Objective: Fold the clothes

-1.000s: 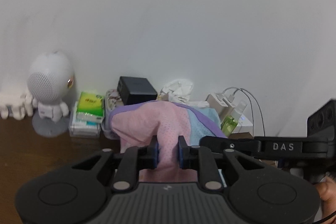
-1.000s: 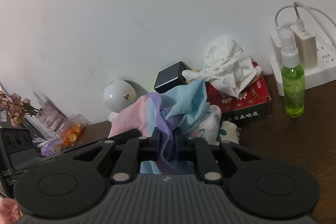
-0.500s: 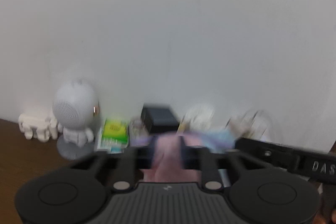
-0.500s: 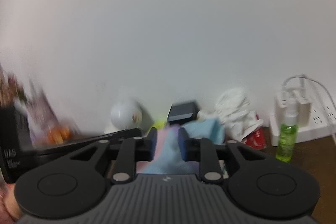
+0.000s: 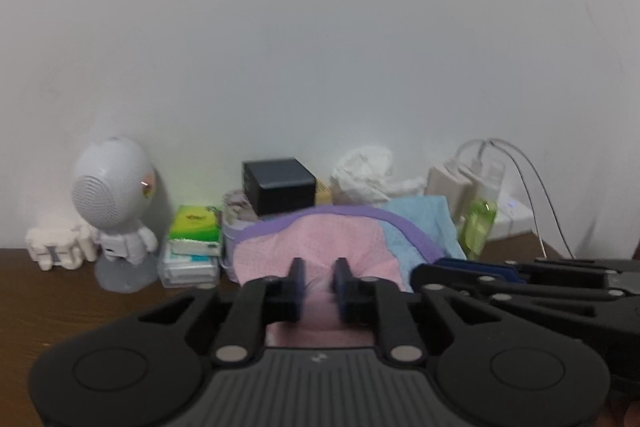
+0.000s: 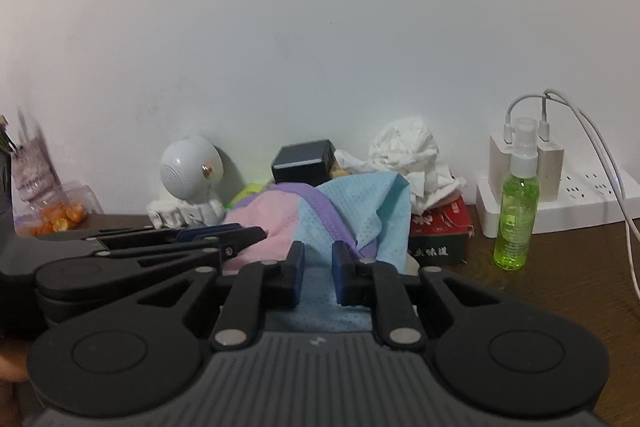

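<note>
Much of the garment [image 5: 316,247] is hidden: its lower part drops behind the black bodies of both tools, so its full outline and any sleeves or legs cannot be made out. What shows is a soft, dotted mesh fabric in pink and light blue panels split by a purple band, draped in a rounded hump held up over the brown wood-grain worktop [image 5: 60,291], in front of the clutter along the white wall. Its visible span runs side to side, pink end to the left, blue end to the right. The left tool [image 5: 319,281] has its blue-padded fingers closed on a pinch of the pink cloth; the right tool [image 6: 318,269] clamps the blue cloth [image 6: 360,211] likewise, and each tool shows in the other's view beside the fabric. Behind stand a white round-headed astronaut speaker [image 5: 114,211], a matte black box [image 5: 280,185], crumpled white tissue [image 6: 408,151], a red tissue box [image 6: 440,231] partly covered by cloth, and a green spray bottle [image 6: 518,203] before a white power strip [image 6: 580,203].
</note>
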Demonstrator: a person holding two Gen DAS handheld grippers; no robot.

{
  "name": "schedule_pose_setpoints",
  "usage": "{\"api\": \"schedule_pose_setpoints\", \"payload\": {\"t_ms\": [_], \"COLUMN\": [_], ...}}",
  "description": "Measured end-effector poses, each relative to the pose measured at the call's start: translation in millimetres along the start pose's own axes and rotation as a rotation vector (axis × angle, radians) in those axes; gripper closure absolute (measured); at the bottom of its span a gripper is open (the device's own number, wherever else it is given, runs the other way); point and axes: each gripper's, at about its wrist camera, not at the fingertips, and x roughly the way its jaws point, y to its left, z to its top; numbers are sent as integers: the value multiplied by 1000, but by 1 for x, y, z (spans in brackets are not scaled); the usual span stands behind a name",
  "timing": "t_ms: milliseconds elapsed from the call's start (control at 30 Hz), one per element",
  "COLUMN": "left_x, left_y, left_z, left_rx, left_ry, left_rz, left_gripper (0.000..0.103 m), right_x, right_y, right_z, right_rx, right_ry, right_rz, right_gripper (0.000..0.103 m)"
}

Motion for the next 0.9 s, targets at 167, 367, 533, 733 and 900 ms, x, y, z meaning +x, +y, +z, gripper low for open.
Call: {"api": "schedule_pose_setpoints", "payload": {"t_ms": [167,367,533,733,900], "left_x": [-24,-57,-91,-125,-156], "left_y": [15,16,17,11,-1], "left_z": [3,1,-4,-13,-23], "left_rx": [-44,-10,-1,-11,4], "left_ry": [-96,-134,-107,-41,-45], "left_rz": [4,93,127,157,167], "left_gripper": [38,8,1,0,0], "right_x": [-15,-36,-64,-98,-124], "right_y": [0,7,17,30,39], "right_z": [9,12,11,5,-6], "right_rx": [10,-15,-60,-79,-82], "right_ry": [-49,-69,-82,-54,-28], "right_rz": [23,6,-37,-70,-94], "right_gripper": [67,42,0,0,0]}}
